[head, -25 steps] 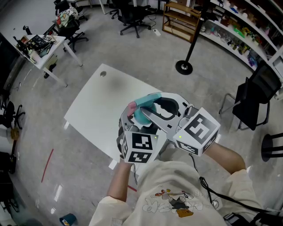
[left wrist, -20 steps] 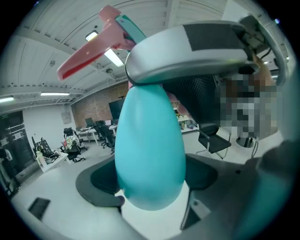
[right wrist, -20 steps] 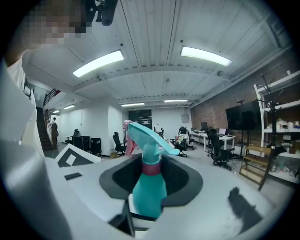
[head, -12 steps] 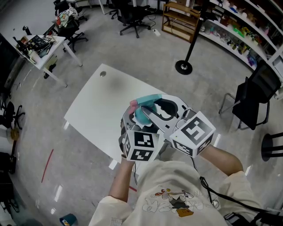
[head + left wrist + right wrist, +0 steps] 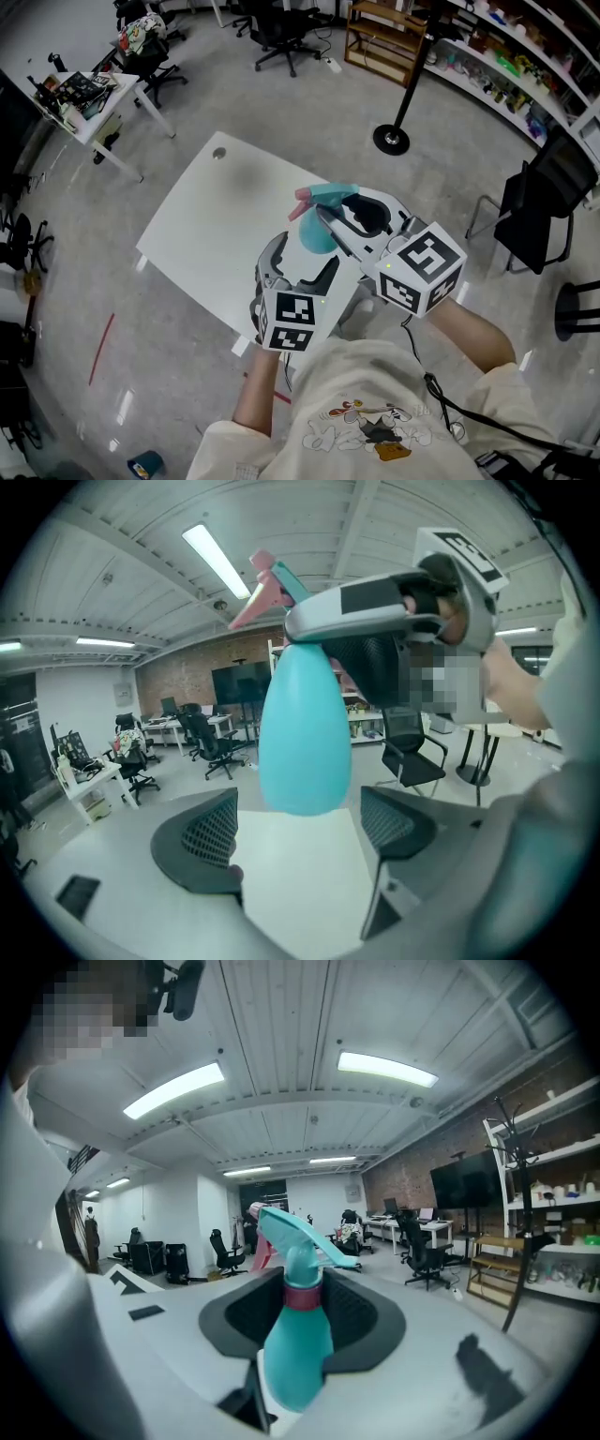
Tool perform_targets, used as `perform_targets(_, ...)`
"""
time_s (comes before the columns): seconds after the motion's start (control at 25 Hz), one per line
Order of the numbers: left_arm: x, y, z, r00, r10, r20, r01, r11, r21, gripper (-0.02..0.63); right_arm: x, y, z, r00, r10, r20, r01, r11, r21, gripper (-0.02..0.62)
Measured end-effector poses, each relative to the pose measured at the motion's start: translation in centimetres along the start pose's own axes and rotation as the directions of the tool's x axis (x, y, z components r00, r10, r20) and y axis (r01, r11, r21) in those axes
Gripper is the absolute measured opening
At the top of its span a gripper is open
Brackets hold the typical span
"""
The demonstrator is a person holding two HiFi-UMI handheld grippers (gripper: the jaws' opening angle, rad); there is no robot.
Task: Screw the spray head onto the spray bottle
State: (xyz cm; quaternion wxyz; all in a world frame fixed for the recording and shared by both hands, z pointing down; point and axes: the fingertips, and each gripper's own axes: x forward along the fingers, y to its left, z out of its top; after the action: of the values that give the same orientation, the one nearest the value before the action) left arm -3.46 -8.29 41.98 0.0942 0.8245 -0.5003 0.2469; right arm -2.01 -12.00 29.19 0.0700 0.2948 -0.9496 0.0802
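Spray bottle point(image 5: 317, 236) hangs in the air above the desk point(image 5: 202, 234), pinched at its neck by my right hand-held gripper point(image 5: 304, 1321), which carries the weight so the body dangles free. Its spray head point(image 5: 295, 1237) sits on the pink collar point(image 5: 302, 1296), seemingly threaded on. My left hand-held gripper point(image 5: 298, 825) waits just under the rounded base, jaws spread and touching nothing, placed, I judge, to clamp the body for another twist.
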Motion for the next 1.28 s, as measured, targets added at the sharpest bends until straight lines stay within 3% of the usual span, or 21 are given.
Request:
perform_targets(0.16, -1.1, 0.1, -0.8, 1.000, 0.003, 0.030, -0.001, 0.998, -0.056, 0.402, 0.3, -1.2, -0.5, 0.999, -0.018, 0.032, 0.018, 1.000, -0.015, 0.132)
perform_targets(0.24, -2.1, 0.8, -0.8, 0.997, 0.043, 0.063, -0.036, 0.994, -0.101, 0.282, 1.0, -1.3, -1.5, 0.999, -0.020, 0.035, 0.021, 0.999, -0.034, 0.133)
perform_targets(0.32, -3.0, 1.8, -1.5, 0.991, 0.107, 0.077, -0.094, 0.984, -0.151, 0.092, 1.8, -1.3, -2.7, 0.999, -0.020, 0.037, 0.022, 0.997, -0.067, 0.132)
perform_targets(0.36, -3.3, 2.1, -2.0, 0.989, 0.125, 0.077, -0.109, 0.978, -0.176, 0.027, 2.3, -1.2, -3.5, 0.999, -0.018, 0.038, 0.021, 0.996, -0.081, 0.133)
perform_targets(0.4, -3.5, 2.2, -2.5, 0.989, 0.126, 0.076, -0.108, 0.973, -0.202, 0.008, 2.6, -1.2, -4.6, 0.999, -0.014, 0.037, 0.018, 0.996, -0.089, 0.133)
perform_targets(0.52, -3.7, 1.8, -3.4, 0.991, 0.106, 0.078, -0.083, 0.962, -0.259, 0.006, 3.4, -1.3, -7.4, 0.999, 0.009, 0.038, -0.005, 0.994, -0.111, 0.132)
perform_targets(0.68, -3.5, 1.7, -3.5, 0.990, 0.127, 0.055, -0.106, 0.954, -0.281, 0.006, 5.0, -1.4, -9.6, 0.998, 0.064, 0.023, -0.059, 0.987, -0.149, 0.133)
perform_targets(0.88, -3.7, 0.2, -4.5, 0.991, 0.125, 0.038, -0.109, 0.950, -0.294, 0.006, 7.2, -1.1, -17.6, 0.992, 0.121, -0.035, -0.123, 0.991, -0.061, 0.133)
perform_targets(1.08, -3.9, 0.0, -4.8, 0.992, 0.127, 0.024, -0.114, 0.948, -0.297, 0.007, 10.6, -1.1, -25.8, 0.985, 0.122, -0.125, -0.133, 0.988, -0.079, 0.132)
perform_targets(1.28, -3.8, 1.0, -6.5, 0.991, 0.136, -0.011, -0.132, 0.934, -0.333, 0.006, 12.6, 0.5, -29.6, 0.975, 0.153, -0.161, -0.168, 0.982, -0.082, 0.132)
